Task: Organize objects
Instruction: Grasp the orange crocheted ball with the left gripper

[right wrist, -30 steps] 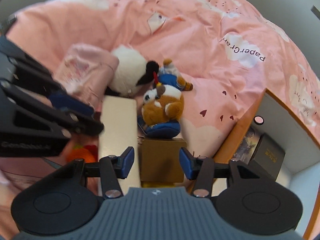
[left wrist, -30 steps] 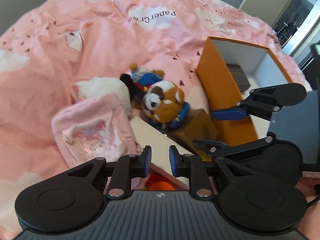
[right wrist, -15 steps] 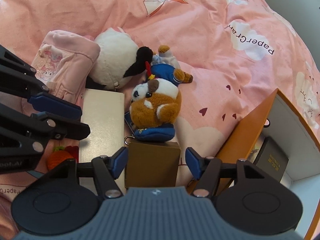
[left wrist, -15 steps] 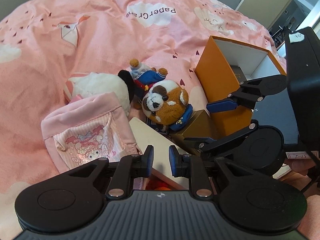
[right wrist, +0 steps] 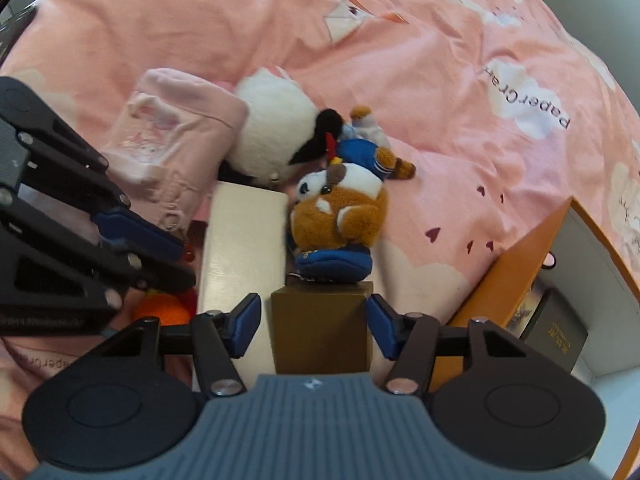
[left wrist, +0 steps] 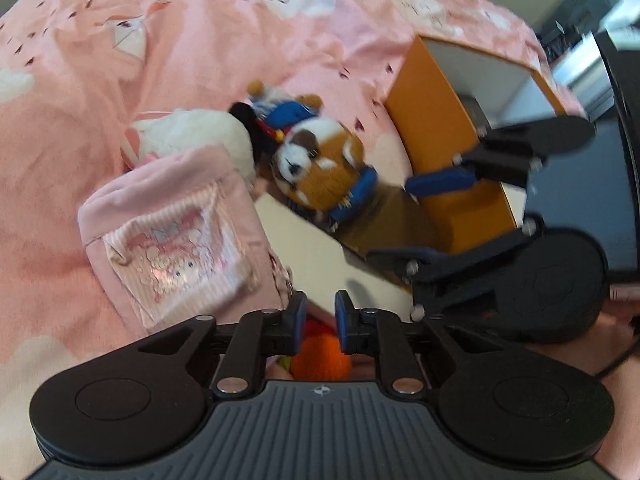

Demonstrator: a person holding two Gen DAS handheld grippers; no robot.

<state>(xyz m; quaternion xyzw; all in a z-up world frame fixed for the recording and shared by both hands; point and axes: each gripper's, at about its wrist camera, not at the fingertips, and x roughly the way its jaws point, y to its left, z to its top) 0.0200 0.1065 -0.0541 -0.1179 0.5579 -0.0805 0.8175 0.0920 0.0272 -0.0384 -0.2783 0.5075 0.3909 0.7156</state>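
On the pink bedspread, a small brown box [right wrist: 320, 328] stands between the pads of my right gripper [right wrist: 314, 324]. Its jaws are closing, with a sliver of gap still showing at the left pad. A blue pouch [right wrist: 332, 266] and a brown-and-white plush dog [right wrist: 340, 212] lie just beyond the box. A flat cream box [right wrist: 244, 248] lies to its left. My left gripper [left wrist: 321, 320] hovers over that cream box's [left wrist: 312, 248] near corner. Its jaws are narrow, opening, and hold nothing. An orange knitted toy [left wrist: 320, 356] lies underneath.
A pink pouch [left wrist: 176, 240] and a white-and-black plush [right wrist: 272, 136] lie to the left, with a small blue-clothed plush [right wrist: 360, 148] behind the dog. An open orange box [right wrist: 508, 280] holding dark packages [right wrist: 556, 336] stands at the right. The bedspread stretches beyond.
The right jaws spread wider around the brown box, then narrowed again. The left jaws stayed nearly together over the cream box's corner and parted slightly. Both views shifted a little.
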